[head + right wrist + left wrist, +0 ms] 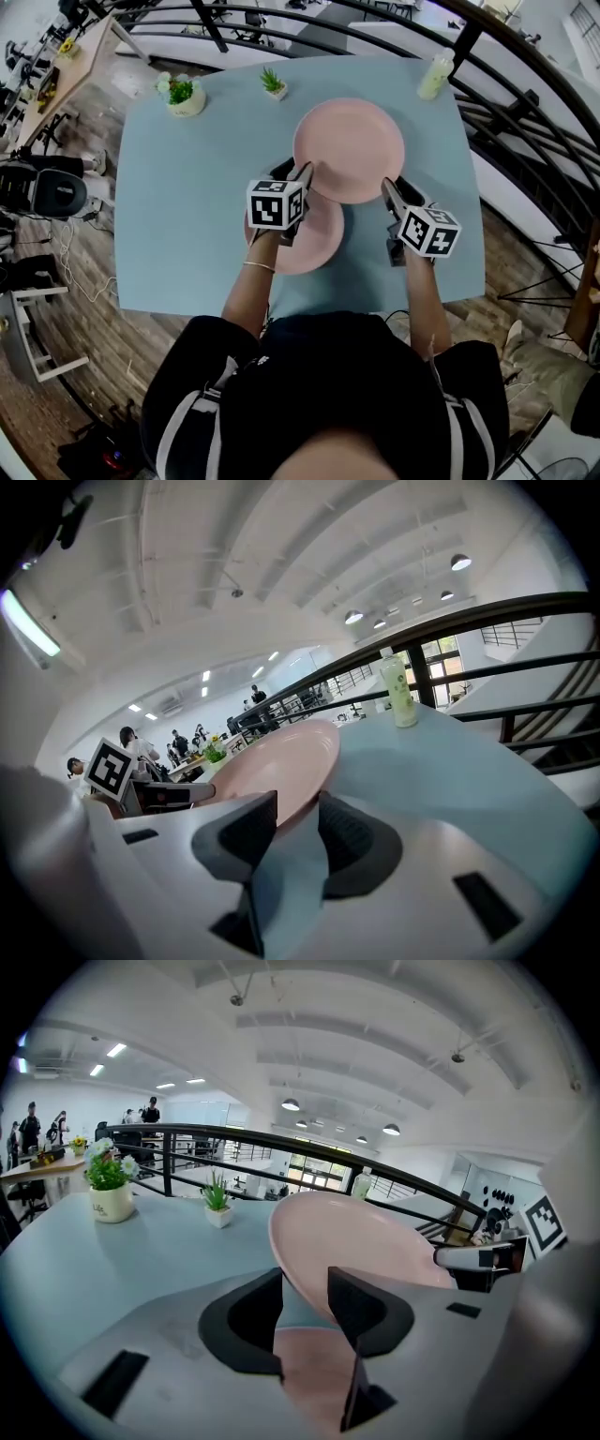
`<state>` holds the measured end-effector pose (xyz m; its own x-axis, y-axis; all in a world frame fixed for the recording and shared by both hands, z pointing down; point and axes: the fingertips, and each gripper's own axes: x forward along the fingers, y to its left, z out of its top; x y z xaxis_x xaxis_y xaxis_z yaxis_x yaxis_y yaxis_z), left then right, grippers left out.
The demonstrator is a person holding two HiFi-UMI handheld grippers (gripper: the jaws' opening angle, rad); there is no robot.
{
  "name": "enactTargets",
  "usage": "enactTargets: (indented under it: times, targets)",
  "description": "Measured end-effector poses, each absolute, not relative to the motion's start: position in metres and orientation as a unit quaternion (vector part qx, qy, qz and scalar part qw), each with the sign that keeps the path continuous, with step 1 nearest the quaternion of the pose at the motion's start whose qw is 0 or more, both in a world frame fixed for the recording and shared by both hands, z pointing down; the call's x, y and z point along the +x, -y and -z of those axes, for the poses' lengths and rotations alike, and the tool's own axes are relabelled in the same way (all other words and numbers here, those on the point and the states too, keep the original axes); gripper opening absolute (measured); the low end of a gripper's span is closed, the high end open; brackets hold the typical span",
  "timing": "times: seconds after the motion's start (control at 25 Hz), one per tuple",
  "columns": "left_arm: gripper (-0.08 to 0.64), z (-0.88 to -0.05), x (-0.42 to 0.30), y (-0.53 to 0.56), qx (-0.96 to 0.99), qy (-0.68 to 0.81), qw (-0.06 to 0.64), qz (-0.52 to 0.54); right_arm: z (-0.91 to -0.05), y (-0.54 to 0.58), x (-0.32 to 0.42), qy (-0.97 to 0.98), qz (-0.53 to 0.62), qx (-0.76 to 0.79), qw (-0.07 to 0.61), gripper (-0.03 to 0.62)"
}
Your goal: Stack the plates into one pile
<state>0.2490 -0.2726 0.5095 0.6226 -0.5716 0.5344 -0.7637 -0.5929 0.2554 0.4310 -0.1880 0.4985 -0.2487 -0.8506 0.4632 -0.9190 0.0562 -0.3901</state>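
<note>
Both grippers carry one pink plate above the blue table. My left gripper is shut on its left rim, my right gripper on its right rim. A second pink plate lies flat on the table beneath, partly covered by the raised one and by my left gripper. In the left gripper view the raised plate tilts up from between the jaws of the left gripper, with the lower plate under them. In the right gripper view the raised plate's rim sits inside the right gripper.
A white pot of flowers and a small potted plant stand at the table's far left. A pale green bottle stands at the far right corner. A black railing curves behind and to the right of the table.
</note>
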Motion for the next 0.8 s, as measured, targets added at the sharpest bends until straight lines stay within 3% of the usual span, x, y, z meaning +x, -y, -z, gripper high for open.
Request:
enactTargets:
  times: [0.8]
  targets:
    - [0.15,-0.523,0.13,0.199,0.837,0.433,0.27,-0.198,-0.507,0.153,0.322,0.767,-0.317,0.548,0.105,0.138]
